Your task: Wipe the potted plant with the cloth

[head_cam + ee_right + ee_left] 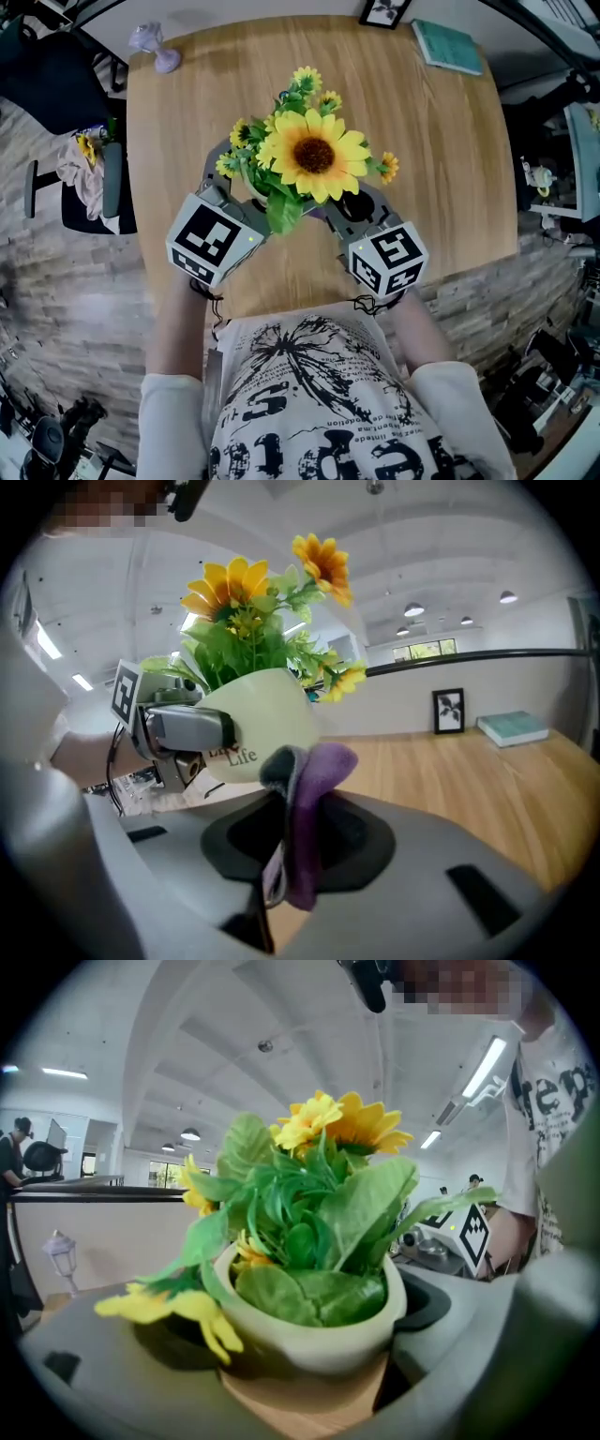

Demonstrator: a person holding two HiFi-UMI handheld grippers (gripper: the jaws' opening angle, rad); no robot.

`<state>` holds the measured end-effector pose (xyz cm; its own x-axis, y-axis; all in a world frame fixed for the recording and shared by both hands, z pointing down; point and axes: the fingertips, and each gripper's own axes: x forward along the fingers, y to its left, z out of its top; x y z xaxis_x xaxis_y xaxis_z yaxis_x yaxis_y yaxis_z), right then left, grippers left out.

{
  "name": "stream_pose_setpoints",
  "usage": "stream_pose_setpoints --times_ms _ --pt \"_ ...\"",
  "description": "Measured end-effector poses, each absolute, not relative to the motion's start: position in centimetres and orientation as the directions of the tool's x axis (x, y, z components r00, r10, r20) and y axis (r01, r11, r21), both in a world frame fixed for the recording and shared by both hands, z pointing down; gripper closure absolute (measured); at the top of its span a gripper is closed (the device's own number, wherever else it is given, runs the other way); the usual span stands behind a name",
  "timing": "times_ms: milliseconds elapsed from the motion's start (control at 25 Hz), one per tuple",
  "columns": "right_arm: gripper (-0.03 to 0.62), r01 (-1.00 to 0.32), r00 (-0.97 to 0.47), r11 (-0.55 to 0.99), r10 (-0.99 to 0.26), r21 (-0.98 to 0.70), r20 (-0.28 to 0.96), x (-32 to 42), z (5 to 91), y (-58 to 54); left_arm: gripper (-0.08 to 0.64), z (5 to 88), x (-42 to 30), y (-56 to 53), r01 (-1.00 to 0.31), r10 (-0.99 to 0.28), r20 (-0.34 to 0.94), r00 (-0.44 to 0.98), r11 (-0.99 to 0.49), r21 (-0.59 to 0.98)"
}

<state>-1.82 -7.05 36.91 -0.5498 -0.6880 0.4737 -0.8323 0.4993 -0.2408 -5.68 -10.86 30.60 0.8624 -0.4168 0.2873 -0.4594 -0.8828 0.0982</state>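
The right gripper (pixel 286 850) has its jaws closed on a folded purple-and-grey cloth (pixel 314 771), whose upper end touches the side of the cream pot (pixel 267 724). The left gripper (pixel 309 1372) has the same pot between its jaws and appears to clamp it on both sides. Artificial sunflowers (pixel 314 155) and green leaves (pixel 370 1199) rise from the pot over the wooden table (pixel 441 169).

A wooden table (pixel 450 169) carries a small purple ornament (pixel 155 47) at its far left corner, a picture frame (pixel 384 11) on the far edge and a teal book (pixel 448 45) near the far right corner.
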Motion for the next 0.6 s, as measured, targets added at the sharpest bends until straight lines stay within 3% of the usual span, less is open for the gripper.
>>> stream_pose_setpoints --times_ms 360,600 --pt "0.514 -0.740 -0.671 0.582 -0.677 -0.337 0.304 -3.7 34.2 -7.6 0.017 27.6 -5.8 -10.4 -0.449 -0.418 0.197 0.887 -0.879 0.159" --pt "0.515 -0.716 -0.697 0.605 -0.655 -0.349 0.293 -6.4 34.0 -9.3 0.016 26.8 -6.7 -12.1 -0.466 -0.443 0.157 0.883 -0.867 0.175"
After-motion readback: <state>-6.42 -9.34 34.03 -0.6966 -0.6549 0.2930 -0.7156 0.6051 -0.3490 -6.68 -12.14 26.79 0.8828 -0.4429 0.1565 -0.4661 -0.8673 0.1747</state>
